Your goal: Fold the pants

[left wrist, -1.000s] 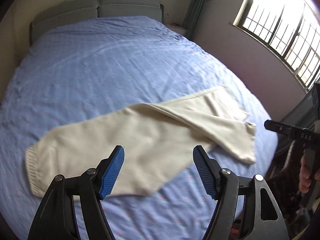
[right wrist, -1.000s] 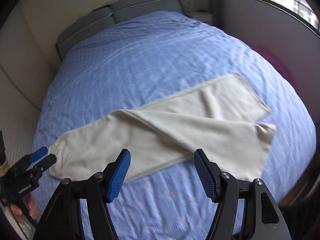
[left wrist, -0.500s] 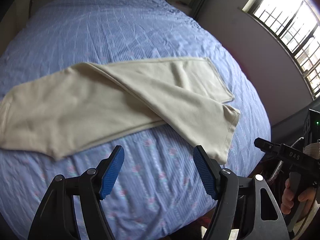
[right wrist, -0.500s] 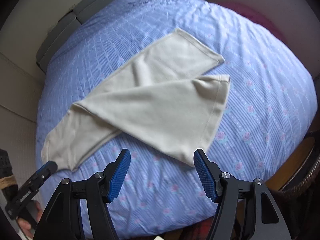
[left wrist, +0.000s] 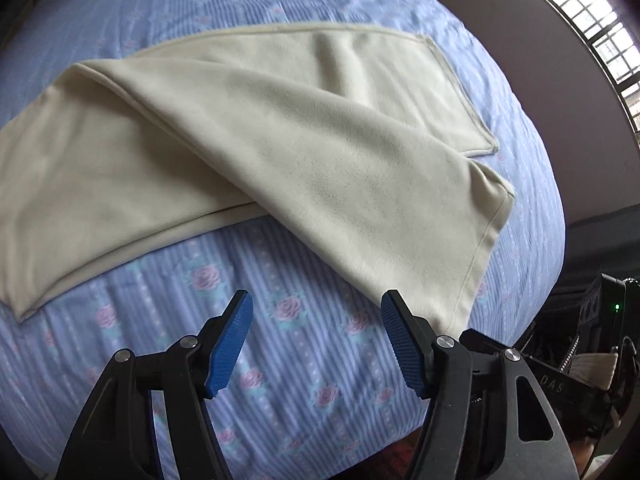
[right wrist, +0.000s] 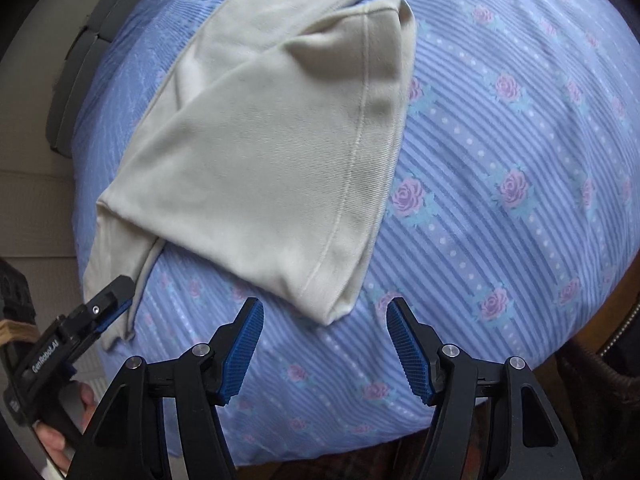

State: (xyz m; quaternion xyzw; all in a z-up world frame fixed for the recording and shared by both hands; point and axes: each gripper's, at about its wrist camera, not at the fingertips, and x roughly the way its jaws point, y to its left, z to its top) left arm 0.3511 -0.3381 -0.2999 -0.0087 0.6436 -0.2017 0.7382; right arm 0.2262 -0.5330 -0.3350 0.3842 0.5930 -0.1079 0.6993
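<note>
Both tongs have dropped low and close to the bed compared with a second ago, when they looked across the whole mattress; now the cream pants (left wrist: 248, 148) fill most of each view. Pants themselves look unmoved: lying flat on the blue rose-print bed sheet (left wrist: 280, 344), one leg crossed over the other, so the legs are not yet stacked.

Left tongs (left wrist: 316, 338) released, jaws spread, nothing between them. The upper leg's hem corner (left wrist: 452, 320) sits just ahead and to the right of the left tongs' right pad, near but not touching as far as I can tell.

Right tongs (right wrist: 324, 344) also released, empty. The same hem corner (right wrist: 332, 312) lies just ahead, roughly centred between the jaws, just beyond the tips.

Judgement: the approach is nearly done and the grasp is next. The right tongs look lined up for the hem corner; the left tongs likely go for the hem or leg edge nearby. No fold made yet at this stage, so the task is early.

Writing: "GenRobot.AI" printed on the left tongs' body as seen in the right view (right wrist: 48, 364); "DAS" on the right tongs' body in the left view (left wrist: 554, 382). Small green LED lit on the unit there (left wrist: 617, 306).
</note>
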